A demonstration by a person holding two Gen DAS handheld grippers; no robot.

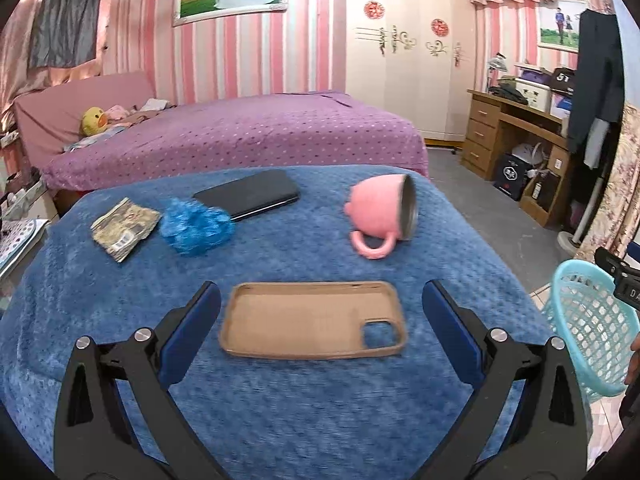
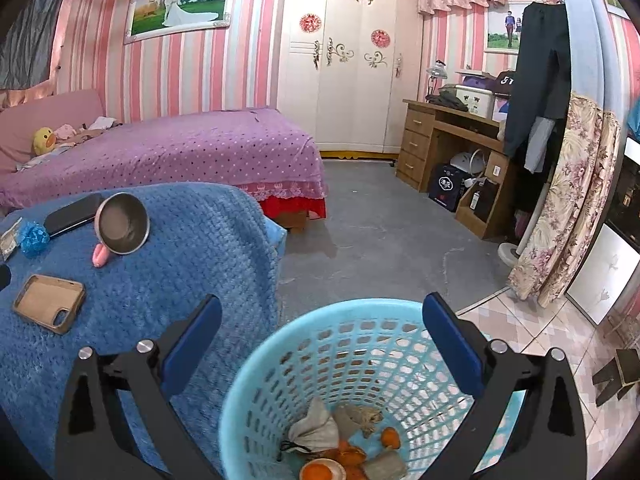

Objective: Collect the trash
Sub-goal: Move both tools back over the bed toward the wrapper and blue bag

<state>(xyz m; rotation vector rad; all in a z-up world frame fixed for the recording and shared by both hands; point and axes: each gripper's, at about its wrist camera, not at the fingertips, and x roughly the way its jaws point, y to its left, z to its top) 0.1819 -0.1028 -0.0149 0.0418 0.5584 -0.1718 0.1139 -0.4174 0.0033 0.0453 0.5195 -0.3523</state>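
My left gripper (image 1: pixel 321 304) is open above the blue-blanketed table (image 1: pixel 280 400), its fingers on either side of a tan phone case (image 1: pixel 304 322) without touching it. Further back lie a crumpled wrapper (image 1: pixel 125 228), a blue scrunched ball (image 1: pixel 196 226), a black phone (image 1: pixel 252 196) and a pink mug (image 1: pixel 380 214) on its side. My right gripper (image 2: pixel 321 312) hangs open and empty over the light blue basket (image 2: pixel 280 360), which stands on the floor beside the table and holds orange peels (image 2: pixel 348 454), a grey pouch (image 2: pixel 314 430) and other scraps.
A purple bed (image 1: pixel 240 136) stands behind the table. A wooden desk (image 2: pixel 440 136), a white wardrobe (image 2: pixel 348 60) and hanging clothes (image 2: pixel 536 80) line the right side. Grey floor (image 2: pixel 380 232) lies open between the table and the desk. The basket (image 1: pixel 588 320) shows at the left view's right edge.
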